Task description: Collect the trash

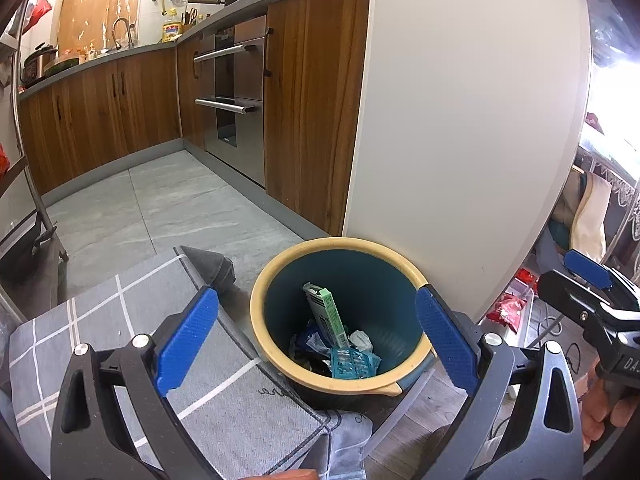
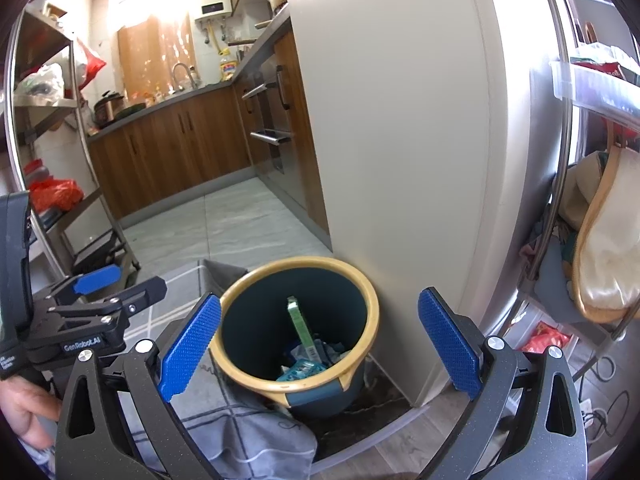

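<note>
While both grippers hang above the floor with nothing between their blue pads, the bin (image 1: 340,316) sits low at centre in each wrist view, against the foot of a pale cabinet (image 1: 460,120). Left gripper (image 1: 316,344): fingers spread wide, framing the bin. Right gripper (image 2: 318,344): fingers likewise wide apart, the bin at its 11 o'clock. Inside the bin a green carton (image 1: 330,312) stands tilted over a teal blister pack (image 1: 352,364) and crumpled wrappers (image 1: 360,340). A grey checked mat (image 1: 120,340) lies at the bin's 9 o'clock, touching its base.
</note>
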{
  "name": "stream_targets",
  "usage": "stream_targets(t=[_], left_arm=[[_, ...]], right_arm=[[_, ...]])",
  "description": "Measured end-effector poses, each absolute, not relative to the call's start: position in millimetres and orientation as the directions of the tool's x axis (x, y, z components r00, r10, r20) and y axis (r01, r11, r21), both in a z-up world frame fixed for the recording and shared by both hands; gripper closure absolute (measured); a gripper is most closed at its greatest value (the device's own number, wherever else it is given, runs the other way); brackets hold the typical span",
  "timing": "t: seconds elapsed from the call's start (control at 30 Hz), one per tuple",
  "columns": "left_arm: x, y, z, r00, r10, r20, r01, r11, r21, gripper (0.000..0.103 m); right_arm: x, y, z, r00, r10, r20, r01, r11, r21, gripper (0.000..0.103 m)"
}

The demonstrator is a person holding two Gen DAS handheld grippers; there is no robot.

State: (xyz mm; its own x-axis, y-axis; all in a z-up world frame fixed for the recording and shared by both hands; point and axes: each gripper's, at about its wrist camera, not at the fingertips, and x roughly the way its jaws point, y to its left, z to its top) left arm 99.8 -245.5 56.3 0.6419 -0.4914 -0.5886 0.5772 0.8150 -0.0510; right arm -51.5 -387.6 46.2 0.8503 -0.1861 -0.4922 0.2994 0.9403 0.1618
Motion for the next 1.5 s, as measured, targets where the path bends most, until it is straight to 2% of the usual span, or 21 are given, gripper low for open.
stream_targets(t=[1.5], left_arm=[[100.8, -245.2, 49.6, 0.637, -0.491, -0.595, 0.574, 0.817, -0.06, 0.006]], right_arm=[[-53.2, -387.3, 45.7, 0.849, -0.19, -0.493, 0.306, 0.938, 0.166, 0.005]])
